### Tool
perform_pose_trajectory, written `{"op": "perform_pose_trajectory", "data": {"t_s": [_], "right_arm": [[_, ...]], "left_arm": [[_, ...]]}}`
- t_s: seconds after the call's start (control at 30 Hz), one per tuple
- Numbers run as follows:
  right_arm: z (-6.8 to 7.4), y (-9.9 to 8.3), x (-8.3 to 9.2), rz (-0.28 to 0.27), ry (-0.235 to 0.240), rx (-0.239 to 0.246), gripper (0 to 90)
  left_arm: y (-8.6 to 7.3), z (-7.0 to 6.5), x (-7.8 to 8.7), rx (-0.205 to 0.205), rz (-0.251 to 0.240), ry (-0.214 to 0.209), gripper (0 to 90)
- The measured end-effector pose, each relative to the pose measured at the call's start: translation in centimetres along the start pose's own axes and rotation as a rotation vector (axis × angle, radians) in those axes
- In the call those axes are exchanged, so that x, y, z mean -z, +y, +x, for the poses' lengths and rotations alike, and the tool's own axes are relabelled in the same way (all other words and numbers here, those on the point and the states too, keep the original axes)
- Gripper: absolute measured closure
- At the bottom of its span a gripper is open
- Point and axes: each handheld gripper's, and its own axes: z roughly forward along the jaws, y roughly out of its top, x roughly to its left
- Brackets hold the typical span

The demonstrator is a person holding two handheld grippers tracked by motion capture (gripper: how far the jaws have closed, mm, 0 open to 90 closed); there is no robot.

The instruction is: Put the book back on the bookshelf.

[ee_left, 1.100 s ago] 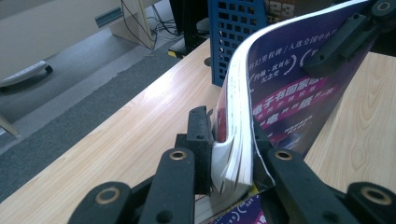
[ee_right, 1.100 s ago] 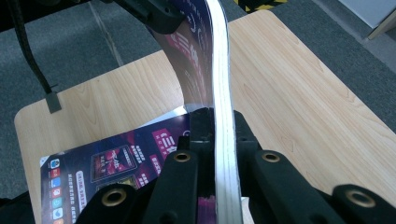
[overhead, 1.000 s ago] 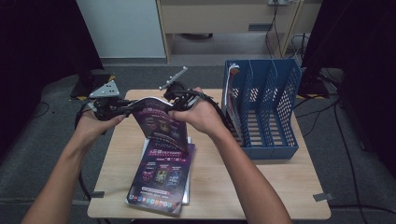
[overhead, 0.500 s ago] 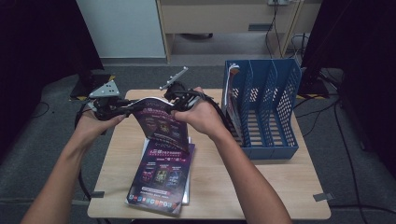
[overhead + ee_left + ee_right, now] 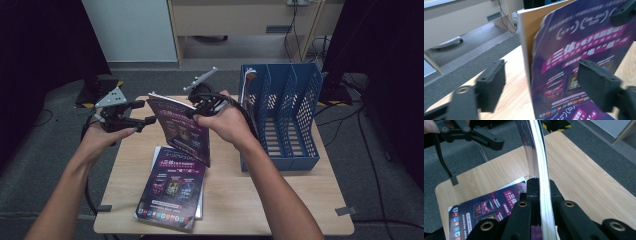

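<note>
Purple magazine [image 5: 182, 131] held upright mid-frame over the table [image 5: 260, 200], above the stack [image 5: 172, 192] lying lower centre. Right gripper [image 5: 192, 111] clenched on its edge; left gripper [image 5: 145, 112], centre left, jaws just opened, released, magazine free between them. Handover step done; next move likely calls for swinging it right into the blue file rack [image 5: 282, 115].

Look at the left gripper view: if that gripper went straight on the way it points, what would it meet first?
Most likely the purple magazine, held upright by the right gripper. It stands just ahead of the open left gripper, whose jaws have just been opening, though the exact depth is unclear.
</note>
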Motion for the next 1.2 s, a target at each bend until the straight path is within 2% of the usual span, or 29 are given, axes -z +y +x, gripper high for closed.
{"op": "perform_pose_trajectory", "data": {"t_s": [0.17,0.3,0.53,0.67,0.77,0.93,1.0,1.1,1.2], "right_arm": [[-0.1,-0.6,1.3,0.000,-0.009,-0.008,84.4],[-0.3,-1.3,2.4,-0.008,-0.010,-0.018,84.4],[-0.7,-2.9,4.0,-0.022,-0.003,-0.021,84.4],[-1.3,-3.7,4.6,-0.027,0.016,-0.027,84.4],[-1.7,-4.2,4.8,-0.029,0.033,-0.017,84.4],[-2.5,-4.9,5.1,-0.027,0.061,-0.005,84.4],[-2.7,-5.1,5.2,-0.033,0.077,0.011,84.4],[-2.9,-5.4,5.5,-0.032,0.096,0.029,84.4],[-3.3,-5.6,5.7,-0.030,0.115,0.043,84.4]], "left_arm": [[-0.7,-0.6,0.0,0.013,0.005,0.046,8.3],[-1.6,-1.8,-0.8,0.015,0.028,0.051,4.3],[-3.7,-3.4,-2.9,-0.017,0.080,0.060,3.5],[-5.0,-3.6,-4.1,0.004,0.102,0.059,3.8],[-5.8,-3.8,-4.6,0.000,0.124,0.060,4.2],[-7.1,-3.9,-4.8,0.008,0.147,0.059,4.4],[-7.8,-4.0,-4.7,-0.004,0.160,0.081,4.6],[-8.8,-4.0,-4.5,0.016,0.158,0.086,4.6],[-9.8,-4.1,-4.4,0.017,0.169,0.094,4.6]]}}
